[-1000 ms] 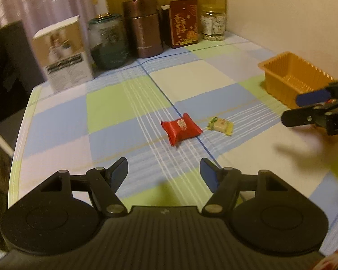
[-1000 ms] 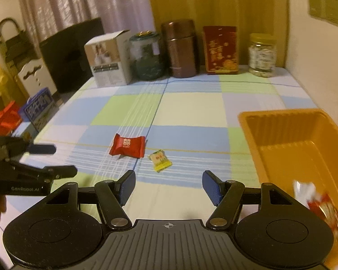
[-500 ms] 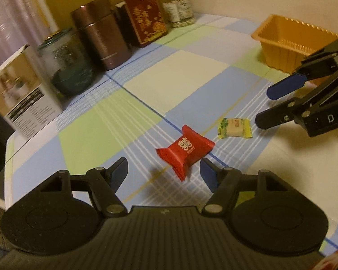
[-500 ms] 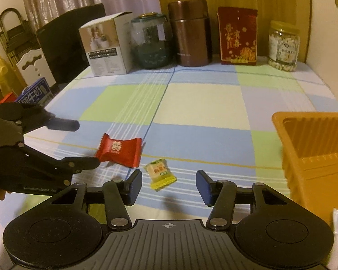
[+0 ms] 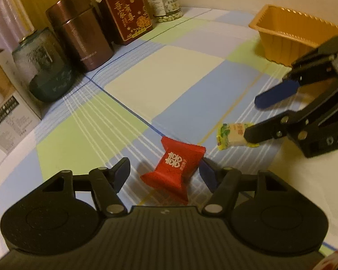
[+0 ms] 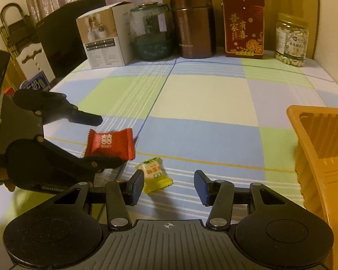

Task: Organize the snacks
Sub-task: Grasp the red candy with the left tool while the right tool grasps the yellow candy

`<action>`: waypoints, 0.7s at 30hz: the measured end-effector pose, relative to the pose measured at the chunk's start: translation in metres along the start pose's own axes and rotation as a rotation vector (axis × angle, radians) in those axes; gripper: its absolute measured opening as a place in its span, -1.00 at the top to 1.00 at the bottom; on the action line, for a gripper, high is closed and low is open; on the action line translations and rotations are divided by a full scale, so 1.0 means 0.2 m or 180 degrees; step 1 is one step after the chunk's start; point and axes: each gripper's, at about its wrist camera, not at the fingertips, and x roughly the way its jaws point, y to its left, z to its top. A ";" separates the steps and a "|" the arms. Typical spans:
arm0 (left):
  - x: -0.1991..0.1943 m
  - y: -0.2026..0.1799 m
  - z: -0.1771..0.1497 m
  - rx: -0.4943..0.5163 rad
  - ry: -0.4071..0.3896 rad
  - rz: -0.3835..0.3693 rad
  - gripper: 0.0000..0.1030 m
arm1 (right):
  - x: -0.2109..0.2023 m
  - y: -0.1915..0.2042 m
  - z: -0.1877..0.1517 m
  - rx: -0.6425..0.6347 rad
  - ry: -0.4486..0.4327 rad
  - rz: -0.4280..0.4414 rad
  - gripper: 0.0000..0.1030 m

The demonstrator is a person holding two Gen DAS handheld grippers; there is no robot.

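- The left gripper [image 5: 163, 175] reached down over the red candy [image 5: 176, 167], which lay on the desk [image 5: 164, 72]. Going by the task, it was placed to straddle the candy and lift it.
- Its fingers [image 5: 121, 173] stood fairly wide and were closing. The red candy lay between them, against or just beside the right finger and clear of the left one, not yet pinched.
- The right gripper [image 6: 169, 185] came down over the yellow candy [image 6: 154, 174], probably so that both sweets could be picked at once.
- Its fingers [image 6: 136, 186] were narrower and closing. The yellow candy lay between them, close to the left finger or touching it, and well apart from the right one.
- The two candies lay just beside each other, so the grippers worked close together.
- The orange tray [image 6: 313, 135] stood beyond the right gripper's right finger, likely the place for the sweets.
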 end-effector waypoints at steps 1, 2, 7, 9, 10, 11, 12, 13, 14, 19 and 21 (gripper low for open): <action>0.00 0.01 0.00 -0.0063 -0.0005 -0.0023 -0.06 | 0.01 0.00 0.00 -0.0016 -0.0007 0.0013 0.09; 0.00 0.01 -0.01 -0.0130 -0.0010 -0.0046 0.01 | 0.01 0.01 0.01 -0.0039 -0.0016 0.0026 0.10; -0.03 0.02 -0.05 -0.0392 -0.0071 -0.0080 0.26 | 0.05 0.05 0.01 -0.0200 -0.0019 0.0070 0.18; -0.04 0.02 -0.07 -0.0499 -0.0086 -0.0098 0.26 | 0.07 0.07 0.01 -0.0278 0.0000 0.0076 0.26; -0.04 0.03 -0.07 -0.0538 -0.0092 -0.0109 0.26 | 0.08 0.08 0.01 -0.0326 0.0006 0.0070 0.30; -0.05 0.03 -0.08 -0.0562 -0.0091 -0.0116 0.26 | 0.09 0.09 0.01 -0.0366 -0.0002 0.0058 0.31; -0.05 0.03 -0.08 -0.0572 -0.0088 -0.0117 0.26 | 0.09 0.10 0.01 -0.0408 -0.0003 0.0044 0.32; -0.05 0.03 -0.07 -0.0563 -0.0087 -0.0108 0.26 | 0.10 0.10 0.01 -0.0439 -0.0005 0.0032 0.34; -0.05 0.02 -0.07 -0.0537 -0.0092 -0.0091 0.26 | 0.10 0.10 0.00 -0.0453 -0.0007 0.0024 0.35; -0.04 -0.02 -0.05 -0.0380 -0.0116 -0.0002 0.24 | 0.10 0.12 -0.01 -0.0576 -0.0029 -0.0046 0.52; -0.03 -0.03 -0.04 -0.0365 -0.0126 -0.0019 0.24 | 0.10 0.12 -0.02 -0.0611 -0.0034 -0.0071 0.54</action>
